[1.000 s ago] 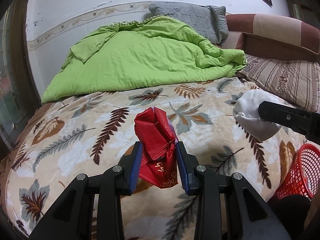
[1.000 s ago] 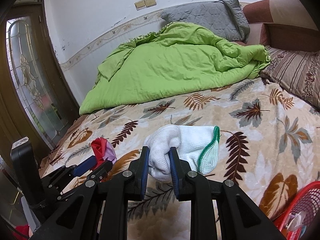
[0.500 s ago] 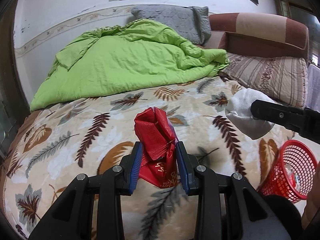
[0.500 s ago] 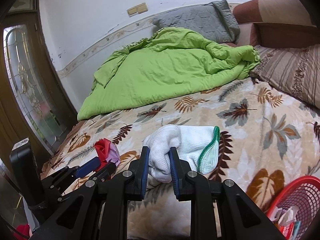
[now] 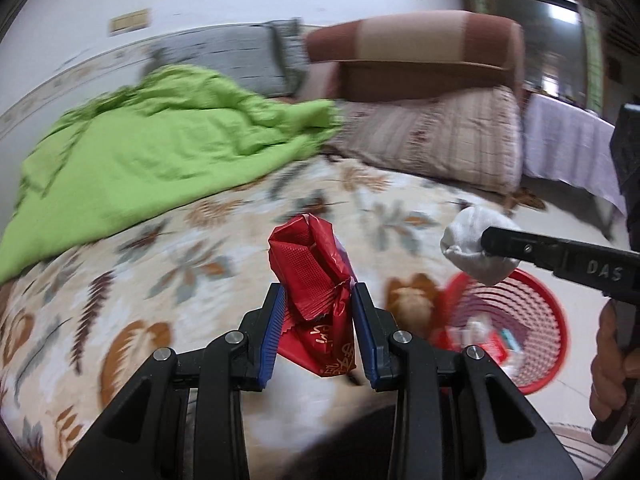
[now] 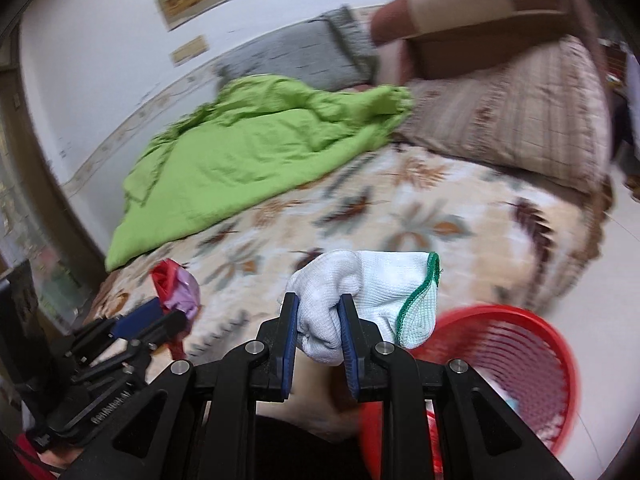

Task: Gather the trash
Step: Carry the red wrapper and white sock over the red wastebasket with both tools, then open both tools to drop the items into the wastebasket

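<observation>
My left gripper is shut on a crumpled red wrapper and holds it above the front of the bed. My right gripper is shut on a white glove with a green cuff. The glove also shows in the left wrist view, hanging over the far rim of a red mesh basket. The basket stands on the floor by the bed's corner, below and right of the right gripper, with some trash inside. The wrapper and left gripper show at left in the right wrist view.
The bed has a leaf-patterned blanket, a green quilt and pillows at the back. A brown headboard stands behind. Pale floor lies to the right of the bed.
Both grippers have swung right toward the bed's corner, still holding their items. The red basket has come much further into both views, and the glove now hangs over its rim.
</observation>
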Motion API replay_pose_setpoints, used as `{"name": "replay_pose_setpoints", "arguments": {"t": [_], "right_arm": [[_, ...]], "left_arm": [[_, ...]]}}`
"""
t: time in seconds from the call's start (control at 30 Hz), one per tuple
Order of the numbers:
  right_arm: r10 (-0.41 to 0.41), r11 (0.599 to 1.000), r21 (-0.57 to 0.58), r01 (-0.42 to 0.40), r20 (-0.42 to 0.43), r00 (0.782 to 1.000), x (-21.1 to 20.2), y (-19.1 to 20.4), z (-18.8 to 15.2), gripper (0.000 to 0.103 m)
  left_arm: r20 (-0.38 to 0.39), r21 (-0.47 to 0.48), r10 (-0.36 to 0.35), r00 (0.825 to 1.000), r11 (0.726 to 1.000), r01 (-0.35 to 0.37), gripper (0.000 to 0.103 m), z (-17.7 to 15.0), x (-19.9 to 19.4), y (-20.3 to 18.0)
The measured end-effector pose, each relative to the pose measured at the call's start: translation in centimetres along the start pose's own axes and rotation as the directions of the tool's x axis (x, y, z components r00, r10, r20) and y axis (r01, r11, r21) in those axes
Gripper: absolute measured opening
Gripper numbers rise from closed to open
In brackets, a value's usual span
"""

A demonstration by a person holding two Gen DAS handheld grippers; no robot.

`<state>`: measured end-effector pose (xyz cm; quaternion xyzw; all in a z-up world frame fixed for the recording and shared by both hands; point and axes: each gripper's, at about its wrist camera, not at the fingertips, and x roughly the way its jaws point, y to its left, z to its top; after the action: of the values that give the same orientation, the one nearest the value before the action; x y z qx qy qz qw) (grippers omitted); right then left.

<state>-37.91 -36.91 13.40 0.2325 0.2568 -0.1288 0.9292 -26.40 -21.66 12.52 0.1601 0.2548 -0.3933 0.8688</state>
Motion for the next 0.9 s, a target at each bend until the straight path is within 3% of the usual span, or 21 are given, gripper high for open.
{"name": "replay_pose_setpoints", "arguments": {"t": [0.2, 0.4, 0.53, 0.63, 0.7, 0.77, 0.9], "right_arm": [[-0.091, 0.991, 0.1, 0.092, -0.016, 0.996, -3.2, -6.4, -1.1, 0.022], [-0.116, 0.981, 0.155, 0.119, -0.025, 0.993, -4.9, -10.2, -1.7, 0.022], [-0.111, 0.975, 0.19, 0.114, -0.026, 0.993, -5.3, -11.7, -2.0, 0.022], [-0.103, 0.972, 0.207, 0.106, -0.027, 0.994, -5.2, -12.2, -2.1, 0.023], [-0.096, 0.972, 0.214, 0.1, -0.029, 0.995, -5.0, -12.4, -2.1, 0.024], [-0.097, 0.97, 0.221, 0.1, -0.028, 0.995, -4.9, -12.5, -2.1, 0.025], [-0.097, 0.969, 0.225, 0.102, -0.035, 0.995, -4.6, -12.5, -2.2, 0.034]], "left_arm": [[-0.06, 0.055, -0.167, 0.984, 0.984, 0.17, 0.033, 1.2, 2.1, -5.2], [-0.172, 0.048, -0.33, 0.928, 0.938, 0.342, 0.033, 1.6, 4.9, -9.6], [-0.23, 0.052, -0.374, 0.898, 0.917, 0.395, 0.033, 1.3, 6.1, -11.9], [-0.251, 0.067, -0.381, 0.89, 0.91, 0.408, 0.033, 1.3, 6.6, -13.0], [-0.264, 0.072, -0.386, 0.884, 0.906, 0.417, 0.037, 1.2, 6.7, -13.4], [-0.272, 0.071, -0.382, 0.883, 0.907, 0.415, 0.048, 1.2, 6.9, -13.5], [-0.271, 0.073, -0.38, 0.884, 0.908, 0.413, 0.06, 1.2, 6.9, -13.4]]}}
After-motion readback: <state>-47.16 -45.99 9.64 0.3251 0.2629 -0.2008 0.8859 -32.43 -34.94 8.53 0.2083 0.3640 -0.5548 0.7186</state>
